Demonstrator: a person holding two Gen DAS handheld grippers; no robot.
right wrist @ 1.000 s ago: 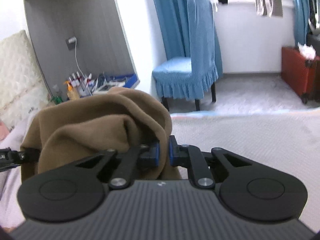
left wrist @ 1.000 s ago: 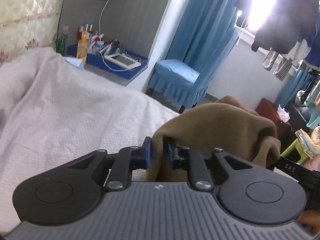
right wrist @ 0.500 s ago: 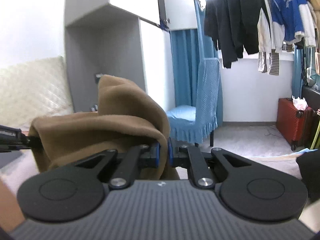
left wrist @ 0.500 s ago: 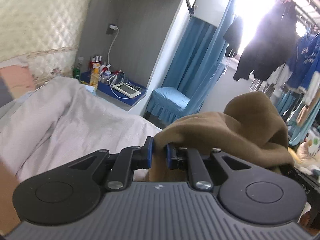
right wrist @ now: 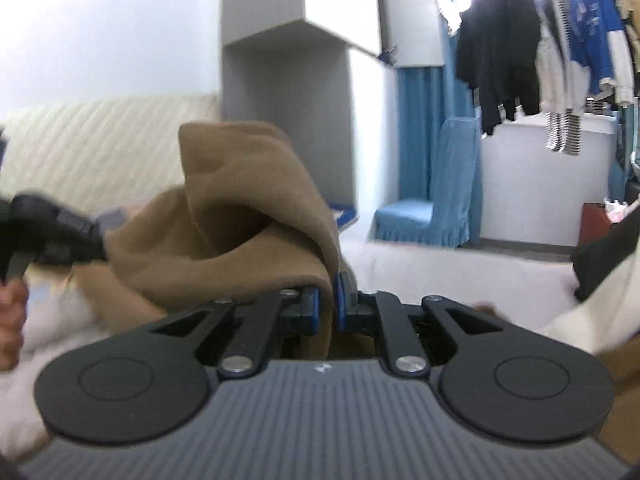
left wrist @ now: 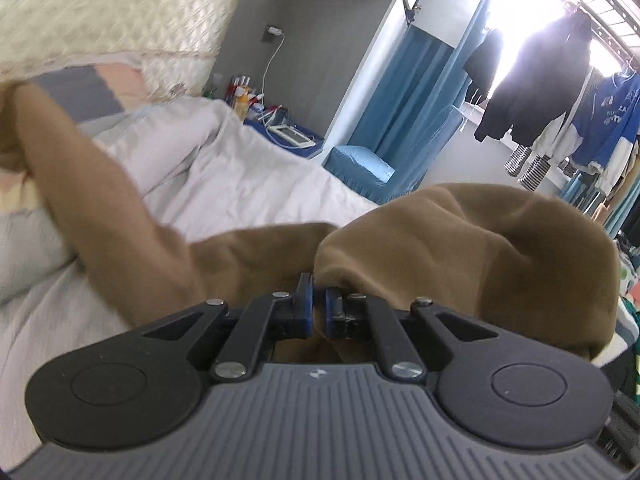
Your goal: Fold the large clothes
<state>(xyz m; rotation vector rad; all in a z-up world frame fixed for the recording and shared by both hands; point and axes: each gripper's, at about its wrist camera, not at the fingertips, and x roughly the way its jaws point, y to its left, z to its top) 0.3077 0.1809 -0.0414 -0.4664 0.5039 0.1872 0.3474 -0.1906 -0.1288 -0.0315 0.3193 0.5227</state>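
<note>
A large brown fleece garment (left wrist: 472,240) hangs bunched between my two grippers above the bed. My left gripper (left wrist: 317,300) is shut on a fold of it, the cloth pinched between the blue pads. A long brown sleeve (left wrist: 100,184) trails off to the left over the bedding. In the right wrist view my right gripper (right wrist: 329,300) is shut on another edge of the brown garment (right wrist: 240,208), which rises in a peak ahead of it. The left gripper (right wrist: 60,232) shows at the far left there, with a hand below it.
A white quilt (left wrist: 248,176) covers the bed, with a quilted headboard (left wrist: 100,12) behind. A blue-covered chair (right wrist: 424,216) stands by a blue curtain. A cluttered bedside shelf (left wrist: 280,128) is in the grey niche. Clothes hang at the window (right wrist: 500,48). A red suitcase (right wrist: 596,224) stands at right.
Both grippers have swept sideways and risen, carrying the brown garment toward the headboard. A sleeve now trails out to the left. The grips stay shut on the cloth.
</note>
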